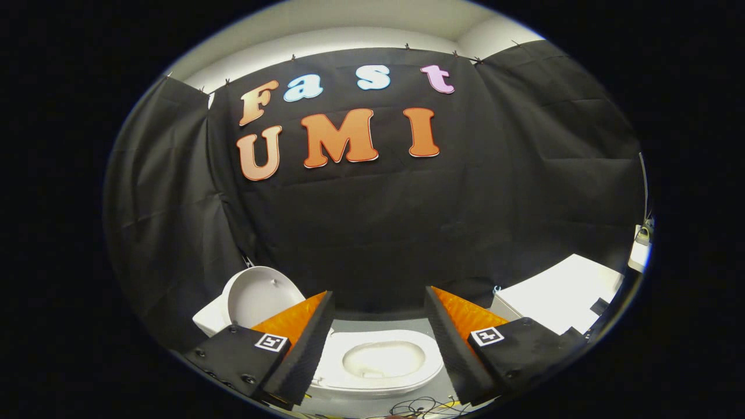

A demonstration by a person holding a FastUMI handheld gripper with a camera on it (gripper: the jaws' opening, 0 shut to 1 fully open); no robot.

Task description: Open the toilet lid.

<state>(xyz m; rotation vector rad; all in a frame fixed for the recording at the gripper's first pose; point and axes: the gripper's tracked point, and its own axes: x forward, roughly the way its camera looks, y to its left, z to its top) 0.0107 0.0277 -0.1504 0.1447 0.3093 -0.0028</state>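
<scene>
Grey floor (372, 323), toilet lid (256, 297) raised, jaws apart

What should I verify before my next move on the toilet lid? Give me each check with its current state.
1. Lid raised: ok, it stands upright behind the left finger, off the seat.
2. Seat down and bowl exposed: ok, both show between the fingers.
3. Gripper free of the lid: ok, fingers spread apart with nothing between them.
4. Lid resting stably against the tank: cannot tell, its back side is hidden.
5. Retreat path clear: not ok, loose cables lie on the floor below the bowl.
6. White box beyond the right finger: ok, apart from the fingers.
</scene>
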